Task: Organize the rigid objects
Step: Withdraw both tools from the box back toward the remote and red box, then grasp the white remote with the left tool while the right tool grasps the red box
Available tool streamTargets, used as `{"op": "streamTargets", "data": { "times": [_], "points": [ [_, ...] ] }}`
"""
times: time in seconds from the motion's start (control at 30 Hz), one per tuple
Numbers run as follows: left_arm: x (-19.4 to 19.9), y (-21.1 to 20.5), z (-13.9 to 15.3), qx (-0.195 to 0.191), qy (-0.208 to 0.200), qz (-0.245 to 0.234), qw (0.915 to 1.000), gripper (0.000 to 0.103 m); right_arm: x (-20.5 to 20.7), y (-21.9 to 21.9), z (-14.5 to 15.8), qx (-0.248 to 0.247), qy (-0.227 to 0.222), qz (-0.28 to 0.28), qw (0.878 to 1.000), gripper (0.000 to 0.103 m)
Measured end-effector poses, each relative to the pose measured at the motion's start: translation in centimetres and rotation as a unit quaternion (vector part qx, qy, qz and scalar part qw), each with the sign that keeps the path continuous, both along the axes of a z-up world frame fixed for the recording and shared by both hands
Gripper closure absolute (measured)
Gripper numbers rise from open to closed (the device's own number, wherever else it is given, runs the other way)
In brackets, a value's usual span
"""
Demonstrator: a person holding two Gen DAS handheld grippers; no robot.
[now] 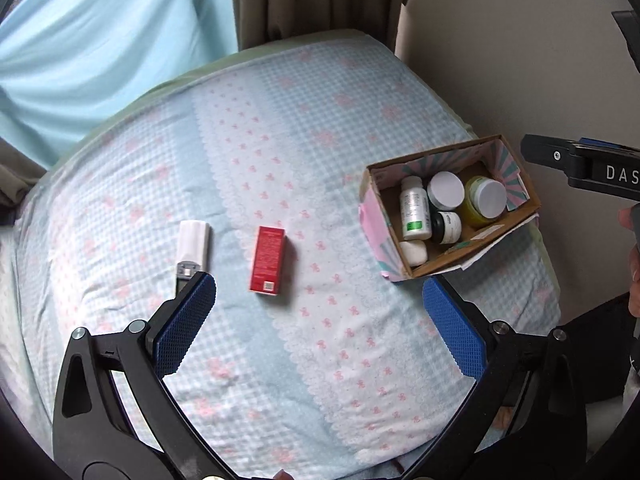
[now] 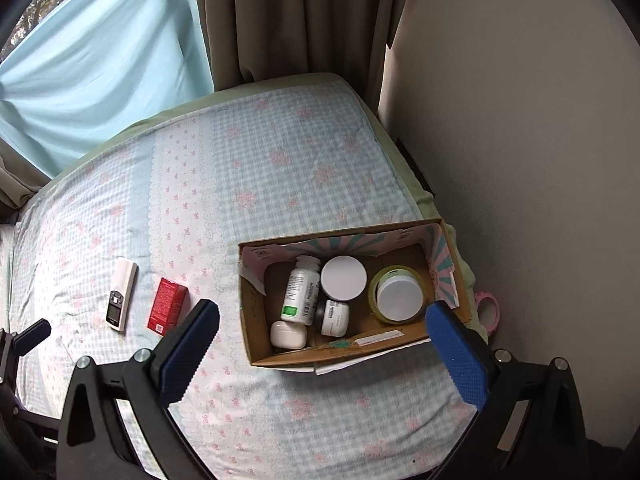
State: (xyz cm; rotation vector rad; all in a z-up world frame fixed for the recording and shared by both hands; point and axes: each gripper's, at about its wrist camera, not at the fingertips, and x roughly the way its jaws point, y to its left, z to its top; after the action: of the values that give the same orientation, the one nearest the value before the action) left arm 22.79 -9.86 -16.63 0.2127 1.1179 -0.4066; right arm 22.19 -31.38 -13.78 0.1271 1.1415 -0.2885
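Note:
A cardboard box [image 1: 520,216] [image 2: 246,320] sits on the bed at the right. It holds a white bottle [image 1: 414,212] [image 2: 302,292], a white-lidded jar [image 1: 445,189] [image 2: 344,278], a yellow jar [image 1: 484,200] [image 2: 398,294], a small dark-capped jar [image 1: 446,226] [image 2: 332,317] and a small white case [image 1: 413,252] [image 2: 288,334]. A red carton [image 1: 269,259] [image 2: 168,306] and a white remote [image 1: 193,249] [image 2: 121,294] lie on the bed to the left. My left gripper [image 1: 320,292] is open and empty, above the bed near the carton. My right gripper [image 2: 322,320] is open and empty over the box.
The bed [image 1: 280,140] has a blue checked sheet with pink bows. A wall [image 2: 520,140] runs along its right side and curtains [image 2: 280,20] hang behind. A pink object [image 2: 490,312] lies between box and wall. The right gripper's body [image 1: 580,168] shows at the left wrist view's right edge.

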Motion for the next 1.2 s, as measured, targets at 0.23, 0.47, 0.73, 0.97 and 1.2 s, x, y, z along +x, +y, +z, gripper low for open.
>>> {"op": "streamTargets", "data": {
  "times": [0.23,0.47,0.73,0.97,1.2],
  "points": [
    [1.6,9.5,0.5,0.012,-0.016,0.017,0.9996,0.000,0.3,9.2,-0.7,-0.013,-0.001,0.020,1.000,0.000],
    [5.5,17.1,-2.9,0.014,0.005,0.018,0.9997,0.000,2.4,17.7,-3.8,0.013,0.012,0.031,0.999,0.000],
    [12.0,20.7,-9.6,0.021,0.053,0.015,0.9982,0.000,6.6,23.7,-10.1,0.081,0.044,0.011,0.996,0.000],
    [16.5,19.7,-16.5,0.022,0.111,0.002,0.9935,0.001,10.0,23.7,-16.8,0.109,0.099,-0.034,0.989,0.000],
    [18.9,16.8,-24.4,0.040,0.175,0.000,0.9838,0.003,11.9,21.2,-23.9,0.112,0.154,-0.071,0.979,0.000]
  ]
}}
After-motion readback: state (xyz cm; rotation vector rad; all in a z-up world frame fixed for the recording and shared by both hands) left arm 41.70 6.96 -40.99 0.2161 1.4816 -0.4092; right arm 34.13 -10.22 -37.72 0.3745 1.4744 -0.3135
